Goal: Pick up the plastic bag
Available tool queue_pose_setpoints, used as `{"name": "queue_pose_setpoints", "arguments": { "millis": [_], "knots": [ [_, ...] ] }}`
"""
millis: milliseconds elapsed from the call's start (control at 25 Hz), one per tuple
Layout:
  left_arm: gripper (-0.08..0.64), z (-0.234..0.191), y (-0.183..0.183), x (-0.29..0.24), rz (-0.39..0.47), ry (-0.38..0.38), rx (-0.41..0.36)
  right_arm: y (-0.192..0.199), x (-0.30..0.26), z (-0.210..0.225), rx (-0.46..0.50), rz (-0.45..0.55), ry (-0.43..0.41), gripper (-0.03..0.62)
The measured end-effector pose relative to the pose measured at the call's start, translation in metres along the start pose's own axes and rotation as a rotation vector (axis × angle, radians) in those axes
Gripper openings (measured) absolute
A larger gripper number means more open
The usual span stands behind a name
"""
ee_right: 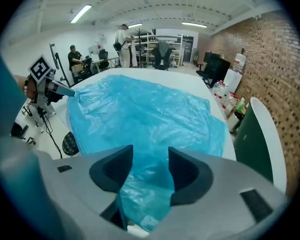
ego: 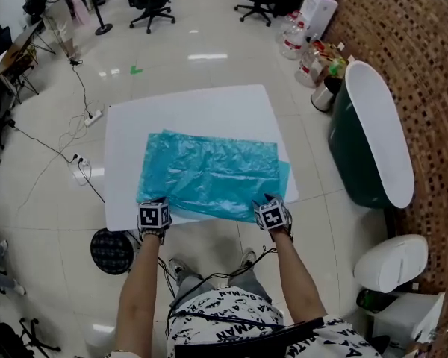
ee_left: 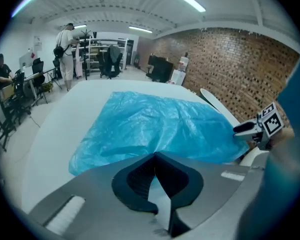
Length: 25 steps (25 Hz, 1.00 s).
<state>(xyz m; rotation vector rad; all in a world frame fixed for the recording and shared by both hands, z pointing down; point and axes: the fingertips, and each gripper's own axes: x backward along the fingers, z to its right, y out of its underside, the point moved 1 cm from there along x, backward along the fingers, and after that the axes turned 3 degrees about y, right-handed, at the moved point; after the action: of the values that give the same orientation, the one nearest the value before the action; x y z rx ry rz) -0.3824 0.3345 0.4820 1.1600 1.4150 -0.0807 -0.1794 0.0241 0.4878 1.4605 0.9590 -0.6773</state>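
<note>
A blue plastic bag lies spread flat on the white table. My left gripper is at the bag's near left corner. In the left gripper view its jaws meet at the tips, with a thin sliver of the bag pinched between them. My right gripper is at the near right corner. In the right gripper view its jaws stand apart, and crumpled film of the bag lies loose between them, the pads not pressing on it.
A dark green tub with a white lid stands right of the table by the brick wall. Bottles cluster beyond it. A black stool and cables with a power strip are on the floor at left. People stand far back.
</note>
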Motion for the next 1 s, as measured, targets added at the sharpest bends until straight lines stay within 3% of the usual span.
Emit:
{"name": "queue_pose_setpoints", "arguments": {
  "millis": [120,440,600,720,880,1000],
  "knots": [
    [0.000,0.007,0.027,-0.007,-0.071,-0.016,0.000,0.000,-0.011,0.007,-0.007,-0.043,-0.032,0.239],
    [0.002,0.011,0.047,0.000,-0.064,-0.025,0.100,-0.055,-0.049,0.026,0.024,-0.053,-0.071,0.239],
    [0.002,0.009,0.047,0.000,-0.050,-0.036,0.131,-0.069,-0.052,0.026,0.096,-0.053,-0.089,0.239],
    [0.002,0.006,0.031,0.009,0.024,-0.037,0.169,-0.071,-0.032,0.033,0.093,0.006,-0.088,0.239],
    [0.002,0.006,0.003,0.046,0.186,-0.018,0.257,-0.074,0.009,0.039,-0.024,0.140,-0.083,0.238],
    [0.002,0.012,-0.017,0.080,0.320,-0.001,0.268,-0.084,0.045,0.028,-0.118,0.250,-0.151,0.206]
  ]
}}
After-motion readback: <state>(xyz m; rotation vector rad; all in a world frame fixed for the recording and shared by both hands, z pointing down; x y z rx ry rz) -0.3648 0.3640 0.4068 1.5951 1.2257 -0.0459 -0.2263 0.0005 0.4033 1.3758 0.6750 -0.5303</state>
